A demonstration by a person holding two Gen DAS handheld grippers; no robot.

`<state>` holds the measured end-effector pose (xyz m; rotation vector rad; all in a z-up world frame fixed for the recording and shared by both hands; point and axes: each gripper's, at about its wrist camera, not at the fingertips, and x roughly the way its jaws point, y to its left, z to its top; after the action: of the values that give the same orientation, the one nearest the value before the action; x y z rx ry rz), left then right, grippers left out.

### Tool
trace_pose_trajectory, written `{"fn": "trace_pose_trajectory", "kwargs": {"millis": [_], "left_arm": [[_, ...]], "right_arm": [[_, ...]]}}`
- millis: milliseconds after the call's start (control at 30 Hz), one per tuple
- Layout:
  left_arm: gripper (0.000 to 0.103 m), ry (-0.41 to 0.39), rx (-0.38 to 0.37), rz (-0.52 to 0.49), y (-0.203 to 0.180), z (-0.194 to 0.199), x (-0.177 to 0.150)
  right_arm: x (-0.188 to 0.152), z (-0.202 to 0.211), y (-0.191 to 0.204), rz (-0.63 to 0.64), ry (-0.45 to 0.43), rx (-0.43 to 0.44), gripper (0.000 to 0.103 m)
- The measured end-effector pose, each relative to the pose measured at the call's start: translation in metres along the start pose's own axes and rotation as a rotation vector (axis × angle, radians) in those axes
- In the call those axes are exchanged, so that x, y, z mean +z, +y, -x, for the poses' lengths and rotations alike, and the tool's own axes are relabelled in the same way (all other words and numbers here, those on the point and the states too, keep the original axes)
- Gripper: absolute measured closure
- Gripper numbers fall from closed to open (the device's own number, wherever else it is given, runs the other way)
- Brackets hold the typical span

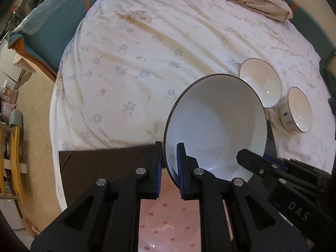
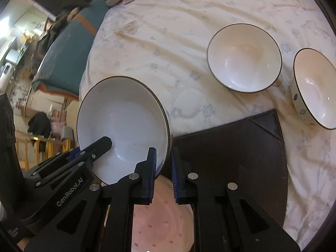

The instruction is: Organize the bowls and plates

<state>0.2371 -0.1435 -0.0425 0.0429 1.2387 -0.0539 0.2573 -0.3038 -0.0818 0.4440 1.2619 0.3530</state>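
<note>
You held the big white bowl (image 1: 216, 124) tilted above the pink plate (image 1: 168, 220), both grippers, left (image 1: 169, 172) and right (image 2: 163, 174), pinching its near rim; uneven release could have tipped it onto the bed.

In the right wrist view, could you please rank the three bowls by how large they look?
1. The held white bowl looks largest, though nearness to the camera inflates it.
2. The plain bowl on the bedsheet.
3. The blue-patterned bowl looks similar, but it is tilted and cut off, so this order is unsure.
</note>
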Motion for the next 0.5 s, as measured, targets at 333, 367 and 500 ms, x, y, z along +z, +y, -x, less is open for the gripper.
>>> {"fn": "trace_pose_trajectory", "kwargs": {"millis": [333, 367, 500], "left_arm": [[0.091, -0.058, -0.015, -0.008, 0.017, 0.041, -0.054], [0.091, -0.063, -0.021, -0.003, 0.021, 0.045, -0.061], [0.091, -0.061, -0.035, 0.005, 0.031, 0.054, -0.083]], "right_arm": [[-0.042, 0.016, 0.028, 0.103, 0.040, -0.012, 0.088], [-0.047, 0.017, 0.032, 0.114, 0.042, -0.013, 0.088], [-0.069, 0.020, 0.044, 0.143, 0.057, 0.000, 0.088]]}}
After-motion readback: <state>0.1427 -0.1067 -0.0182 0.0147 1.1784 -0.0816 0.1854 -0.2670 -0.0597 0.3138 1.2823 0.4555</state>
